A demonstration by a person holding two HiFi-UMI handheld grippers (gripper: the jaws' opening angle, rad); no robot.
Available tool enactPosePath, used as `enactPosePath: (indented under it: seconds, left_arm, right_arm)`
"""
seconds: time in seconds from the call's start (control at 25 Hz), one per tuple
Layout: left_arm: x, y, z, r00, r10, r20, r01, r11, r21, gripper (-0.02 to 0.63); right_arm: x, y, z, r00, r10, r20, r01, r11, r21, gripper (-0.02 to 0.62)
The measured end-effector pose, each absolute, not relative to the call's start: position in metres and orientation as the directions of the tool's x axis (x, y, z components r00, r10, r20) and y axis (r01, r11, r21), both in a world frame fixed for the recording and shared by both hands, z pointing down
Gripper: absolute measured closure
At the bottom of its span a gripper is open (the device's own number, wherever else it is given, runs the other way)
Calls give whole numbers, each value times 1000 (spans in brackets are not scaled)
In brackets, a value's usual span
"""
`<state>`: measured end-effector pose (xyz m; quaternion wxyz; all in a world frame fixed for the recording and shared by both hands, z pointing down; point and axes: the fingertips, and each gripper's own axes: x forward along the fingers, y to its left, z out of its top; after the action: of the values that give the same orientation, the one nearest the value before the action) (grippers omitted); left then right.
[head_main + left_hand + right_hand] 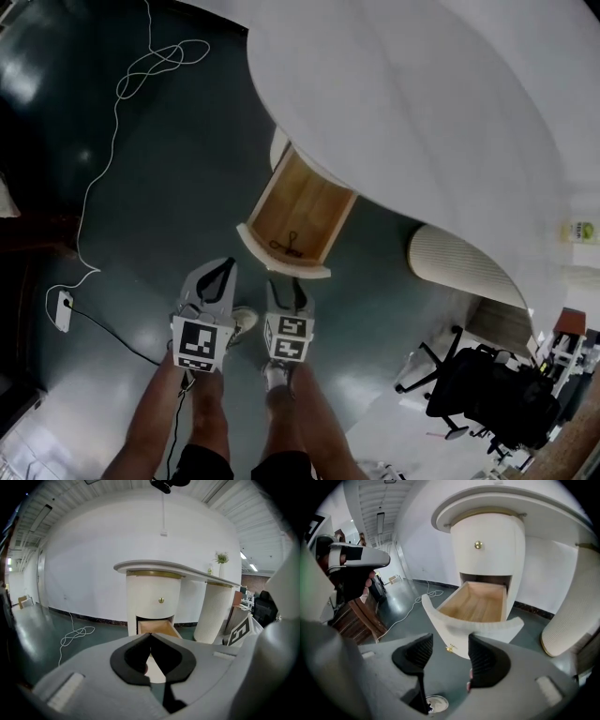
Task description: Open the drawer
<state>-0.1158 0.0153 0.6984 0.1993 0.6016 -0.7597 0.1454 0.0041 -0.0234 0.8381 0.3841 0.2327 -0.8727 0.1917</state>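
Drawer pulled out, bare wood inside; its curved front lies just beyond my right gripper's wide jaws, floor either side; left gripper's jaws together.

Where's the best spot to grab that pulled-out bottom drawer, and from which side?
Take the small brass knob at the middle of the curved front of the drawer, coming straight at it from the front. The panel is too broad and rounded to pinch; the knob sticks out towards the open right gripper.

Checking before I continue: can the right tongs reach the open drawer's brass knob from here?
Probably yes: the right tongs stand open, the brass knob on the drawer sits ahead, in line with their gap, nothing blocking.
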Motion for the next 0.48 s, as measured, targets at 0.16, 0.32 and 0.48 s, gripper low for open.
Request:
enactPosePath:
  seconds: [0.16,0.32,0.48]
  left_arm:
    - [-116,0,663,-197,-870,451,-975,222,3,595]
    - [-116,-17,623,-196,-886,421,-977,212,-8,595]
    - [-111,-29,581,-192,-895,402,-979,201,-22,595]
  right_arm:
    - [7,-38,802,-607,-288,741,-561,815,-143,356]
    - [9,-59,760,-617,-326,716,-575,808,-129,356]
    - [15,-76,712,-632,-359,686,-589,799,-125,356]
